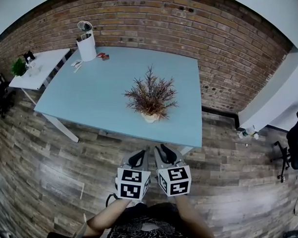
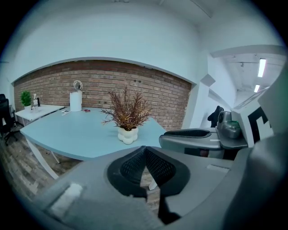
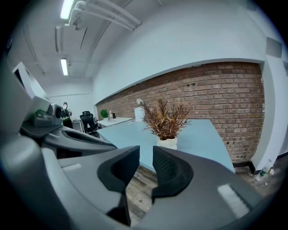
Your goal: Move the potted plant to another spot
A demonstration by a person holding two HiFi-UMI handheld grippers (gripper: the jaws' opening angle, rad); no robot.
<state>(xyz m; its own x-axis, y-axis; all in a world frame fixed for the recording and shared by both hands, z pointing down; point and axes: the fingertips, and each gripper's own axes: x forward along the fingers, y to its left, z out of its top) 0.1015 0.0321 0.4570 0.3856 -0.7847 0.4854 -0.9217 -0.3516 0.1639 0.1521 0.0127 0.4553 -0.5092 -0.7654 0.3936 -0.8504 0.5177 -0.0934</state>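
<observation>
**Near the desk's front edge: plant not yet taken**

The potted plant [image 1: 151,95] stands on the pale blue desk [image 1: 86,99], near its front edge and well apart from both tools. Its dry, russet sprigs look brittle. The small white pot [image 1: 149,117] is lumpy and rounded, and probably slick, light and breakable, so it should be gripped low, from both sides. The left hand-held gripper [image 1: 145,151] is closed and empty. The right hand-held gripper [image 1: 157,148] stands slightly parted, holding nothing.

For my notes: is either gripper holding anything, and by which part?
Nothing is held. Both the left gripper and the right gripper are empty; the potted plant stands untouched on the table.
</observation>
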